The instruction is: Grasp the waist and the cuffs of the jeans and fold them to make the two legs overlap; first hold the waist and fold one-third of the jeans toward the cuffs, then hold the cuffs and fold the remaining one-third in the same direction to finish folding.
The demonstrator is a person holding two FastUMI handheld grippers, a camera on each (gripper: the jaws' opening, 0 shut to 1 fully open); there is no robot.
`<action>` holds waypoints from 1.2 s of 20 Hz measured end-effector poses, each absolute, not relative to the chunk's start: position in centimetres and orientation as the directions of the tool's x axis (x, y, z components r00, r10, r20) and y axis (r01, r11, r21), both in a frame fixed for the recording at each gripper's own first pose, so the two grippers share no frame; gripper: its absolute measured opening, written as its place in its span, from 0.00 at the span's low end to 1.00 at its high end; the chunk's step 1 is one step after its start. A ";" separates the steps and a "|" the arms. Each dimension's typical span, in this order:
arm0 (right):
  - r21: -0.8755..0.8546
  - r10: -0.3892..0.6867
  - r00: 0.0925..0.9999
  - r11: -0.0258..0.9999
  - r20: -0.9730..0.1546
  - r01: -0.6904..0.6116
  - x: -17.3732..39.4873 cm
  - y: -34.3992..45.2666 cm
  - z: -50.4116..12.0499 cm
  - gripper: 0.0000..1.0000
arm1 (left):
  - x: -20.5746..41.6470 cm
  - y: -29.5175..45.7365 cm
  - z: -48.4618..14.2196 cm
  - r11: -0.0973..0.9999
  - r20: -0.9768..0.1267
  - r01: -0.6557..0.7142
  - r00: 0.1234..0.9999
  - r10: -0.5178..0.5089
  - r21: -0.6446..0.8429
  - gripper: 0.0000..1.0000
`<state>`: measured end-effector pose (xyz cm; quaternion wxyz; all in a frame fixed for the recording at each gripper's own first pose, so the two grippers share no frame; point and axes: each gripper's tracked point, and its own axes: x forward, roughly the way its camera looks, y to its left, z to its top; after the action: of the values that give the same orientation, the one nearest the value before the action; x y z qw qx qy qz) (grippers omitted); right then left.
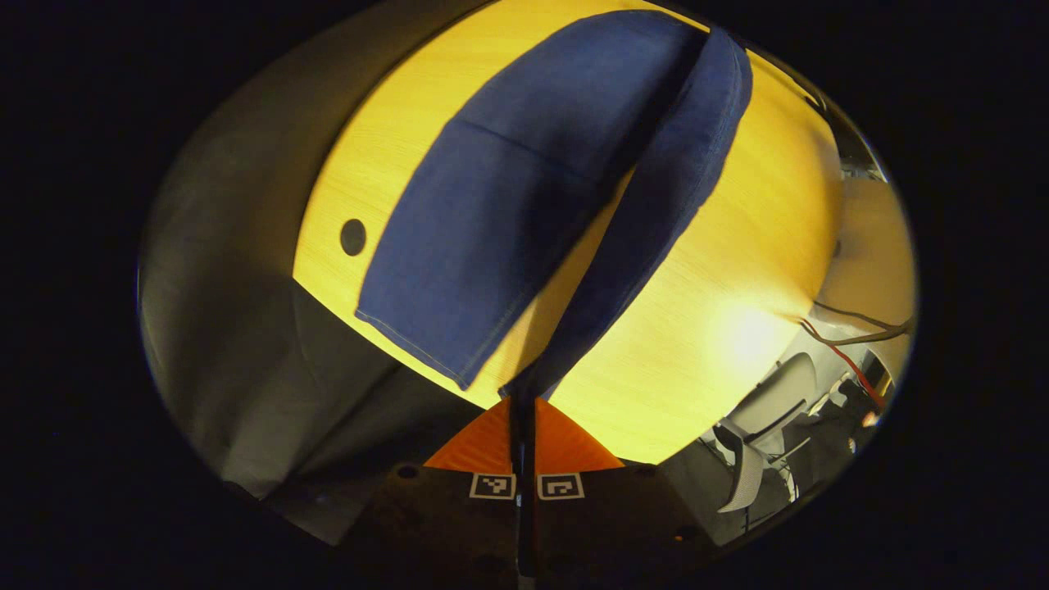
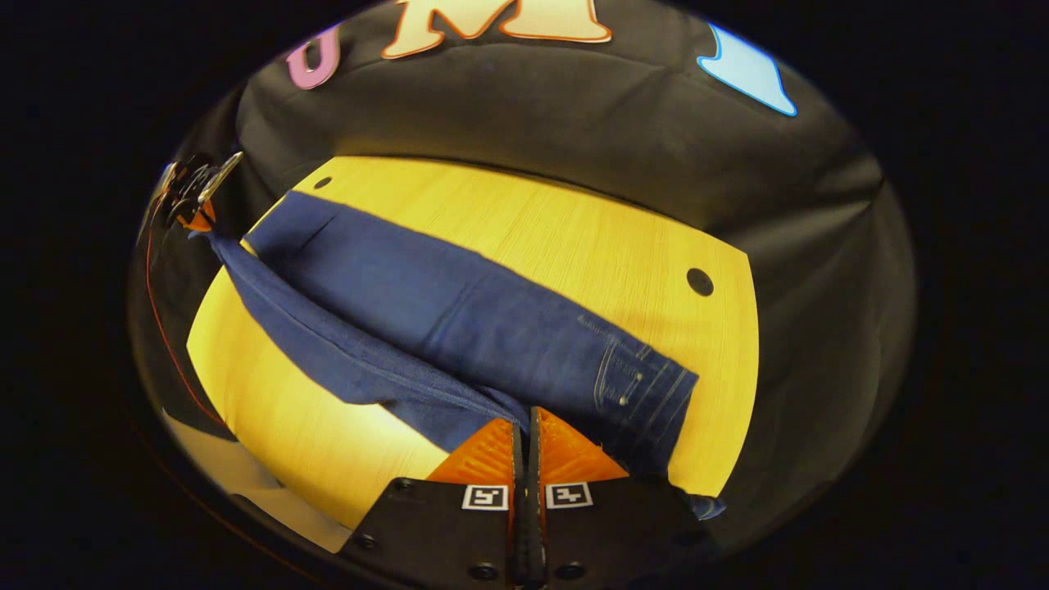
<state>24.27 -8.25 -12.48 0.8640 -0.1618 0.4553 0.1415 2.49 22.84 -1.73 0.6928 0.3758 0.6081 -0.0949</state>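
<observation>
Dark blue jeans (image 2: 459, 311) lie across a yellow wooden table (image 2: 590, 238). My left gripper (image 1: 522, 401) is shut on the cuff of one leg (image 1: 647, 213), which it holds lifted off the table. The other leg (image 1: 500, 221) lies flat, its cuff hanging at the table edge. My right gripper (image 2: 524, 414) is shut on the waist of the jeans on the lifted leg's side, next to the pocket and waistband (image 2: 639, 385). Far off in the right gripper view, the left gripper (image 2: 192, 192) pinches the raised cuff.
Two round cable holes (image 2: 699, 281) (image 2: 322, 182) pierce the table top near its far corners. Black cloth walls stand behind the table. In the left gripper view, a white chair (image 1: 762, 442) and red and white cables (image 1: 852, 344) lie beyond the table's right end.
</observation>
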 end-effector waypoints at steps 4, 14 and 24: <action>-0.094 0.104 0.528 0.938 -0.843 -0.335 29.5 -8.0 -16.2 0.00 | 10.0 25.4 -1.4 0.674 -0.887 0.577 0.274 0.372 0.462 0.00; 0.004 0.160 0.477 0.950 -0.864 -0.313 34.1 -8.0 -22.5 0.08 | 21.2 28.6 -7.9 0.604 -0.826 0.564 0.349 0.443 0.563 0.00; 0.079 0.004 0.684 0.994 -0.730 0.078 33.4 -18.3 -18.0 0.87 | 22.2 31.4 -4.0 0.733 -0.494 -0.050 0.708 0.505 0.678 0.97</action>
<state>33.39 -18.30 -18.01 0.9161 0.0516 0.3972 -0.0200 22.22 31.39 -3.98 0.8638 0.3280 0.3471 0.1606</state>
